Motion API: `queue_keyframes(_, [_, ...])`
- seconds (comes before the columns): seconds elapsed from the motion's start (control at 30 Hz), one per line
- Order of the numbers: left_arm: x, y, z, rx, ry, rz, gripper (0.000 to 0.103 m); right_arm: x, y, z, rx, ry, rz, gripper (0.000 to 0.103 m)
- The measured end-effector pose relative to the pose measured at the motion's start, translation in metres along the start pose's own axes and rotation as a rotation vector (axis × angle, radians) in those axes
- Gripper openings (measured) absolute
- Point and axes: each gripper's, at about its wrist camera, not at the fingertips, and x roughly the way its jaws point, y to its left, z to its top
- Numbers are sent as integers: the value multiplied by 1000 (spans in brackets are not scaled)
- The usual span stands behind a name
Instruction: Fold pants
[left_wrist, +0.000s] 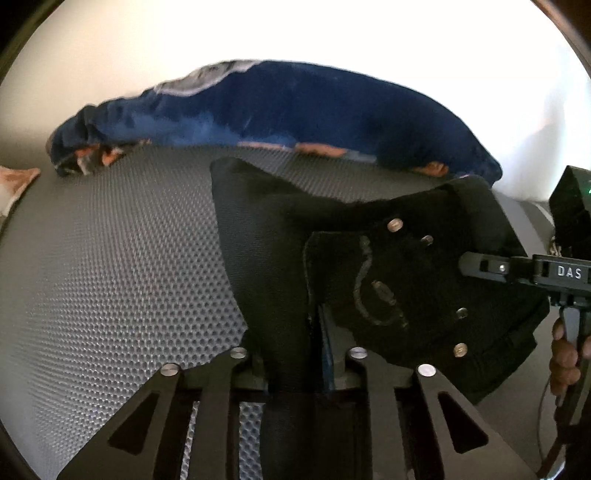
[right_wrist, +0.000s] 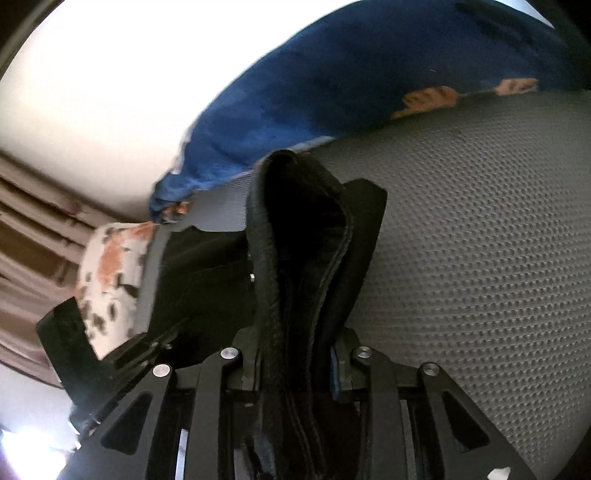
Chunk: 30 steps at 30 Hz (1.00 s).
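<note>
The black pants (left_wrist: 388, 266) lie bunched on a grey dimpled mat (left_wrist: 110, 277), waistband side up, with metal buttons and a zip pull showing. My left gripper (left_wrist: 295, 365) is shut on a fold of the black cloth, which fills the gap between its fingers. In the right wrist view a thick stitched band of the pants (right_wrist: 299, 240) rises between the fingers of my right gripper (right_wrist: 295, 369), which is shut on it. The right gripper (left_wrist: 476, 266) reaches the pants' right edge in the left wrist view. The left gripper (right_wrist: 155, 347) shows at the left of the right wrist view.
A rumpled blue cloth with orange patches (left_wrist: 295, 110) lies along the mat's far edge, before a white wall. A white and orange patterned cloth (right_wrist: 110, 280) sits beyond the mat's corner. A person's hand (left_wrist: 561, 354) holds the right gripper's handle.
</note>
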Motion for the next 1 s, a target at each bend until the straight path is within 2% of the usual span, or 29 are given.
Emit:
queue_keyframes(0.03, [3,3,-3,-4,-1,-3,27,2,0,-4,-18,-8,-39,40])
queue_keyframes(0.1, [9,6,-7,-6,1,7,39,7,-1,-9,-42,-20,-93,48])
queue_keyframes(0.13, [11,7,-9,-9,-3,12,41,9,-2,-12,-56,-27,-122,53])
queue_keyframes(0.23, [13,11,-12,-20,-20,25,51,11,-6,-15,-58,-44,-138,55])
queue_keyframes(0.3, [14,14,-13,-27,-32,41,64,10,-9,-14,-62,-50,-138,55])
queue_keyframes(0.37, [15,18,-12,-44,-30,55,70,7,-11,-16,-73,-53,-151,55])
queue_keyframes(0.47, [6,21,-17,-87,-7,63,70,2,-10,-21,-75,-50,-171,59])
queue_keyframes(0.63, [-25,15,-37,-79,2,152,72,-13,-13,-38,-49,-47,-212,72])
queue_keyframes(0.83, [-69,6,-76,-112,-20,224,77,-46,-4,-66,-49,-115,-259,75])
queue_keyframes(0.97, [-97,-5,-99,-116,-41,270,77,-66,16,-89,-109,-156,-324,77])
queue_keyframes(1.0, [-104,-9,-104,-112,-45,287,77,-71,24,-97,-136,-169,-345,80])
